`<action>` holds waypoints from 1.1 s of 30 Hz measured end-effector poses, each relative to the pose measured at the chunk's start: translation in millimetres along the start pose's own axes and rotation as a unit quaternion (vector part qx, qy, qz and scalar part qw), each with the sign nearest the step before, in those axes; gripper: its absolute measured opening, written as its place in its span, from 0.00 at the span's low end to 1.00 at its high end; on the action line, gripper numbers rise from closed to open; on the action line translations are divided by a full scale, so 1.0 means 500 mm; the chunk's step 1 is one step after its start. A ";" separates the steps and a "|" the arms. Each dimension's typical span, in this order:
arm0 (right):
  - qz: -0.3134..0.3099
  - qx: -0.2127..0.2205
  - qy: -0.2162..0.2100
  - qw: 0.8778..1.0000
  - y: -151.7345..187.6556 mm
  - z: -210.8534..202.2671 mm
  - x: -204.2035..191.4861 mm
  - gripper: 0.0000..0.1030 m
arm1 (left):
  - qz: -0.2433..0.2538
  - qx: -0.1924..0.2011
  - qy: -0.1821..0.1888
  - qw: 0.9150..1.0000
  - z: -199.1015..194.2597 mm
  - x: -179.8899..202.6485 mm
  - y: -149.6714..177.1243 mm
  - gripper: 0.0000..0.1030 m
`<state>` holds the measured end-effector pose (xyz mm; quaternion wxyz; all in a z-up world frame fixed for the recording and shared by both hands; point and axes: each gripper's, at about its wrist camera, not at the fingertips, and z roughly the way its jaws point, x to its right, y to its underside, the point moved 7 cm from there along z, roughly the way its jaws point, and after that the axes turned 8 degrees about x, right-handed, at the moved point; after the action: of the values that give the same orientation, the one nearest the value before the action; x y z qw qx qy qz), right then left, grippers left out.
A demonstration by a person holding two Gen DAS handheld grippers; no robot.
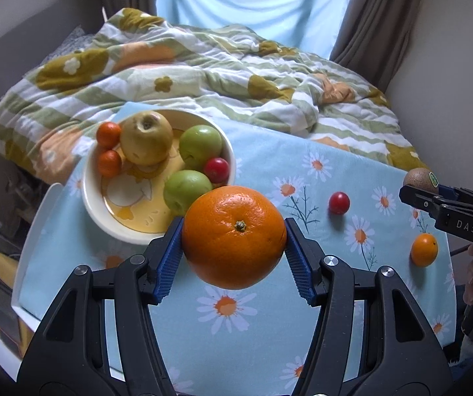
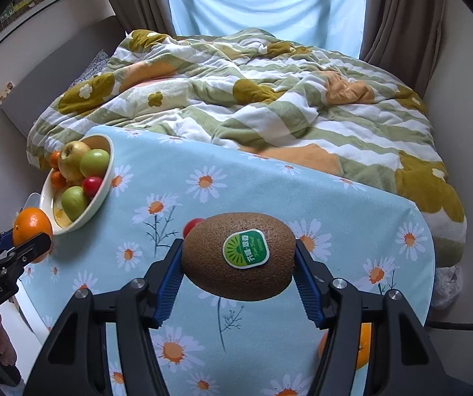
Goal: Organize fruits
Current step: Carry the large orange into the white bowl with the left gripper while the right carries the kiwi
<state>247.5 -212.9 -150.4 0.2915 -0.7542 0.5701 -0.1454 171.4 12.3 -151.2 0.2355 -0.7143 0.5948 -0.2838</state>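
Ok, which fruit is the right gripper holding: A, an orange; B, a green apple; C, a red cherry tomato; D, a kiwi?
D: in the right wrist view the right gripper has its blue pads pressed on either side of the brown kiwi with a green sticker; the orange is in the left gripper.

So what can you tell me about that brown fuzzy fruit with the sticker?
The brown, fuzzy, oval kiwi lies sideways between the blue ribbed pads of the right tool, lifted above the daisy-print tablecloth. A green and white sticker with printed characters faces the camera. The skin looks whole. Only the pads touch it.
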 end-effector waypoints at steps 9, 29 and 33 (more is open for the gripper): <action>0.024 0.019 0.003 1.000 -0.026 -0.033 -0.134 0.57 | 0.041 0.014 0.029 0.999 -0.041 -0.104 -0.056 0.63; 0.097 0.022 0.052 0.994 -0.029 0.033 -0.353 0.57 | 0.139 -0.037 0.114 0.983 0.079 -0.265 -0.085 0.63; 0.124 0.014 0.068 0.990 -0.012 0.055 -0.356 0.57 | 0.157 -0.060 0.126 0.978 0.125 -0.267 -0.063 0.63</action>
<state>212.6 -36.0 -148.0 0.2787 -0.6619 0.6754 -0.1673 219.3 149.2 -192.2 0.1572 -0.5833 0.7403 -0.2952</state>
